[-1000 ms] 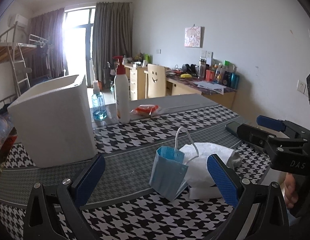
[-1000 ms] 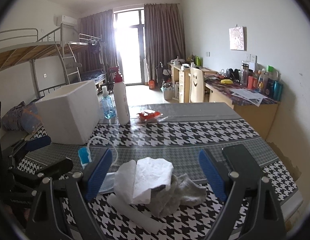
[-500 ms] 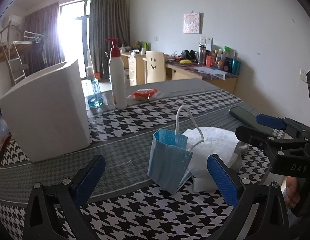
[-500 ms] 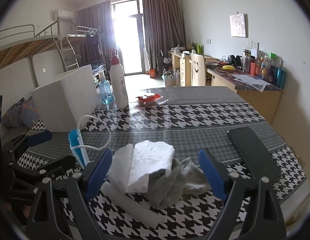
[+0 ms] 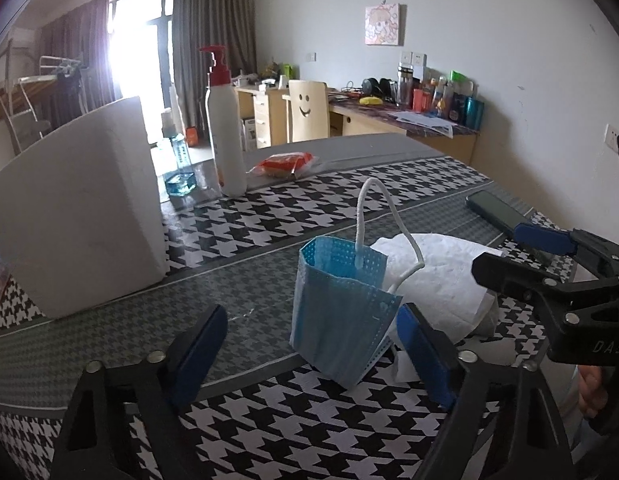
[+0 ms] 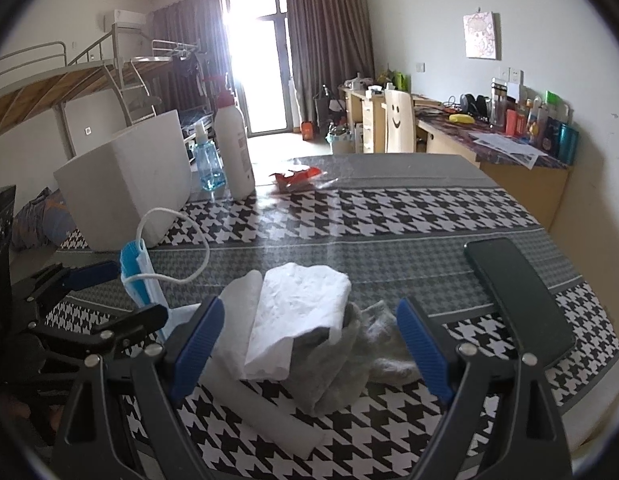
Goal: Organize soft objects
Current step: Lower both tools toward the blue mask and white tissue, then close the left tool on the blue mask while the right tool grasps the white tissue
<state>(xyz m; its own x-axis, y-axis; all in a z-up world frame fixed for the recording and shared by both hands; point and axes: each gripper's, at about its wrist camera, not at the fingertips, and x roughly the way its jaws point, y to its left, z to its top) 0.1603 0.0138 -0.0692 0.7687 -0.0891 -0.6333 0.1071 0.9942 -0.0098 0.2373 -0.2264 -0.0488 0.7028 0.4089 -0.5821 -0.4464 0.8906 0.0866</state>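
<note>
Both tongs are reaching for the soft pile.

The left gripper is gaping wide, holding nothing; the blue mask is standing between its fingers, propped against the white tissue. The right gripper is gaping wide too, holding nothing, with tissue and grey sock between its fingers, ready for pinching.

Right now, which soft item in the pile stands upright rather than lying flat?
The blue face mask, propped on edge at the pile's left with its white ear loop sticking up. The white folded tissue and grey cloth lie flat.
</note>
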